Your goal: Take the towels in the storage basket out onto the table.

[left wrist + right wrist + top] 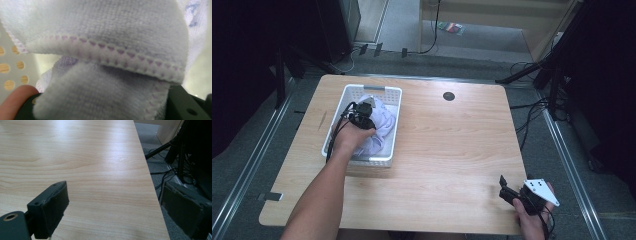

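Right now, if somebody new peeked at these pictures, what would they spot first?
Probably the white basket on the left half of the wooden table, stuffed with a pale lilac towel. The left gripper is down inside it, shut on the towel. The right gripper waits open at the table's near right corner.

towel: soft terry cloth | basket: perforated white plastic | table: smooth wood

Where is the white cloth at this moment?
In the high view the white cloth lies inside the white perforated basket on the table's left half, and the left gripper is shut on it there.
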`<action>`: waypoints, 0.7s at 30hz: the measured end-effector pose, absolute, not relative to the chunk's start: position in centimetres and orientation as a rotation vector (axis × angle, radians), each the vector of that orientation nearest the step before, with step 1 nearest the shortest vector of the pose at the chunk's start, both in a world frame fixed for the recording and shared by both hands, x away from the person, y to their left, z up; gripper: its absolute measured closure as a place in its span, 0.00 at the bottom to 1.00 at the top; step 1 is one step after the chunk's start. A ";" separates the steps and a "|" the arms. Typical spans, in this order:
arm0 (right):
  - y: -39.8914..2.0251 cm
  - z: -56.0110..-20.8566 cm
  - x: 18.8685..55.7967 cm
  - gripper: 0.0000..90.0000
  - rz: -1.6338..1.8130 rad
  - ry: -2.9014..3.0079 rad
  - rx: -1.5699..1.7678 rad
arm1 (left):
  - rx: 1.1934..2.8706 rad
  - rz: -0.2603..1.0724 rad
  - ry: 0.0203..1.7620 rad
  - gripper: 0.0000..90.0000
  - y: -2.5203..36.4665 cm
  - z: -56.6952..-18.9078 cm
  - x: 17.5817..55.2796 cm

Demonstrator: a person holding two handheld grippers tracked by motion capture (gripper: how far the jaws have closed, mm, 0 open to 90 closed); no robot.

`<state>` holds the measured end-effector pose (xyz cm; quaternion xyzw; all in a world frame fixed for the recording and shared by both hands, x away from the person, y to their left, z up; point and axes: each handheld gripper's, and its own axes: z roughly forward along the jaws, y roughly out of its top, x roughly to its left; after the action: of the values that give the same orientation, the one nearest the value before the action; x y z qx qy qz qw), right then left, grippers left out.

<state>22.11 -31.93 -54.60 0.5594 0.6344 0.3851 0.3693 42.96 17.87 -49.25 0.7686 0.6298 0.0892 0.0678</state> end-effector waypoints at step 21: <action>-31.9 -54.6 22.1 0.09 0.985 1.626 1.438 | 2.271 0.325 1.872 0.70 19.4 -38.7 42.6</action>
<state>22.10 -31.92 -54.60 0.5606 0.6336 0.3838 0.3701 42.57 19.36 -38.68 0.7640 0.6296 0.1092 0.0900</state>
